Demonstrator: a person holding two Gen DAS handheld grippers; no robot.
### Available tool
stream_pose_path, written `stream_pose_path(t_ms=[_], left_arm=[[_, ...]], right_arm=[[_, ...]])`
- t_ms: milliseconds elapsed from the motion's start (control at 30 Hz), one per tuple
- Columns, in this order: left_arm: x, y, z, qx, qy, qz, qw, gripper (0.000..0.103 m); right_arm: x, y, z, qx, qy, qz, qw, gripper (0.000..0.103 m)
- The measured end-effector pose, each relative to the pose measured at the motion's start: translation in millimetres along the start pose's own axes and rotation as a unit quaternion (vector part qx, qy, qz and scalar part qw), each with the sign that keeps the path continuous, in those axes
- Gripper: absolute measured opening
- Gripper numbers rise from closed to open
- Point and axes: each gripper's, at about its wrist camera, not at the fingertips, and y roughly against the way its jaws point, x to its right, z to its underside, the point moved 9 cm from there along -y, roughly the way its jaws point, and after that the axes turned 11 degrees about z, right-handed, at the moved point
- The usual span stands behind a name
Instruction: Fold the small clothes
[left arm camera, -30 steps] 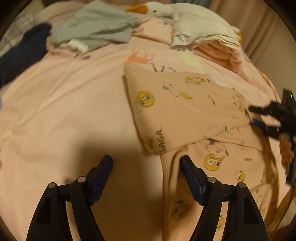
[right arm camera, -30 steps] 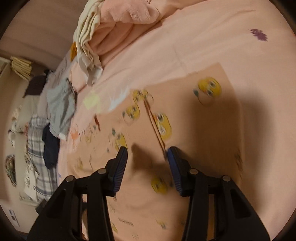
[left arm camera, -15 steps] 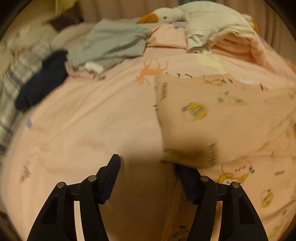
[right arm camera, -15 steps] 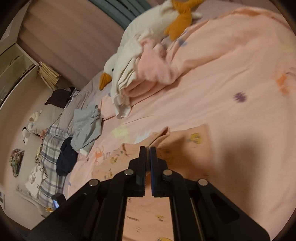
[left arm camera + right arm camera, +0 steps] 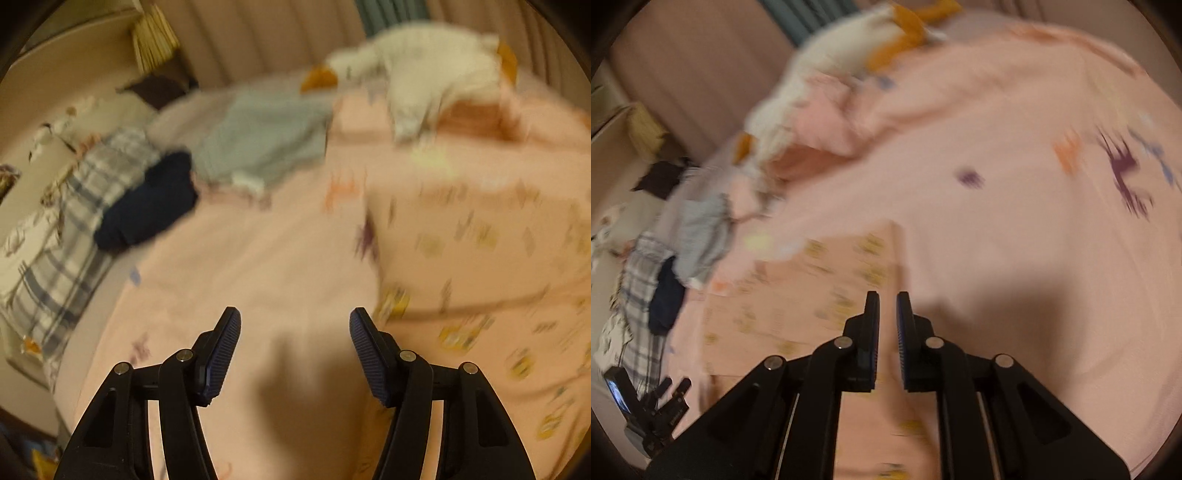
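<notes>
A peach-pink child's garment [image 5: 461,251] with yellow cartoon prints lies folded on the pink bed cover [image 5: 258,258], blurred by motion. My left gripper [image 5: 294,321] hangs open above the bare cover just left of the garment's edge, with nothing between its pads. In the right wrist view the garment [image 5: 812,295] lies flat ahead and to the left. My right gripper [image 5: 887,306] hovers over its right edge; its jaws are opening, a narrow gap shows and no cloth is in it. The left gripper [image 5: 674,387] shows at the lower left there.
A grey garment [image 5: 266,144], a dark navy one [image 5: 151,206] and a plaid cloth [image 5: 85,206] lie at the bed's far left. A white plush goose [image 5: 424,74] rests on a pile of pink and white clothes at the back, before a curtain.
The left gripper lifted off the garment's hem and tilted upward, still open. The right gripper closed half a second ago near a raised fold; now its jaws stand slightly apart and the garment lies flat.
</notes>
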Motion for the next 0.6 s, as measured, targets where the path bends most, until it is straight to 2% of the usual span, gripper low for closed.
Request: stream_pose_path(t_ms=[67,133,167,233,267,300,333,367,433,467,533,567,600], left_arm=[[15.6,6.6,-26.9,0.048,0.012,0.053,0.9973,0.064],[43.2,-13.4,-47.1,0.054,0.025,0.099,0.9933,0.064],[60.9,-41.1,-49.4,0.022,0.030,0.110,0.9933,0.063],[82.0,-85.7,-34.8,-0.056,0.031,0.106,0.9923,0.033],[83.8,-108.3,-19.9,-0.096,0.037,0.110,0.9885,0.032],[81.8,-118.0,-11.3,-0.094,0.051,0.123,0.9867,0.032],[74.5,-115.3,-11.4,-0.057,0.069,0.141,0.9860,0.033],[68.7,-114.4,-8.7,-0.049,0.083,0.163,0.9820,0.033],[58.1,-119.6,-5.0,-0.058,0.111,0.199,0.9720,0.038],[51.4,-123.0,-4.5,-0.070,0.135,0.226,0.9622,0.038],[41.5,-124.7,-2.8,-0.085,0.173,0.257,0.9470,0.037],[42.9,-122.5,-0.4,-0.085,0.179,0.263,0.9443,0.037],[46.2,-119.3,1.9,-0.081,0.173,0.263,0.9458,0.037]], right_arm=[[-24.3,2.9,4.7,0.003,0.021,-0.026,0.999,0.012],[-41.4,-6.4,11.4,-0.001,0.041,-0.034,0.999,0.012],[-46.8,-15.3,17.0,-0.008,0.052,-0.030,0.998,0.012],[-48.7,-38.3,33.5,-0.039,0.076,-0.002,0.996,0.011],[-45.0,-52.7,43.3,-0.059,0.090,0.026,0.994,0.009],[-38.9,-66.7,53.8,-0.078,0.108,0.060,0.989,0.001],[-38.3,-70.9,57.9,-0.073,0.124,0.069,0.987,0.001],[-42.1,-67.9,59.0,-0.045,0.154,0.074,0.984,0.001],[-49.3,-63.9,62.7,-0.026,0.205,0.096,0.974,0.001],[-51.2,-63.3,64.6,-0.016,0.224,0.109,0.968,0.001],[-50.8,-63.5,65.6,-0.005,0.229,0.122,0.966,0.001],[-51.4,-63.7,64.8,-0.003,0.230,0.126,0.965,0.001],[-48.7,-64.6,63.8,-0.002,0.231,0.128,0.965,0.001]])
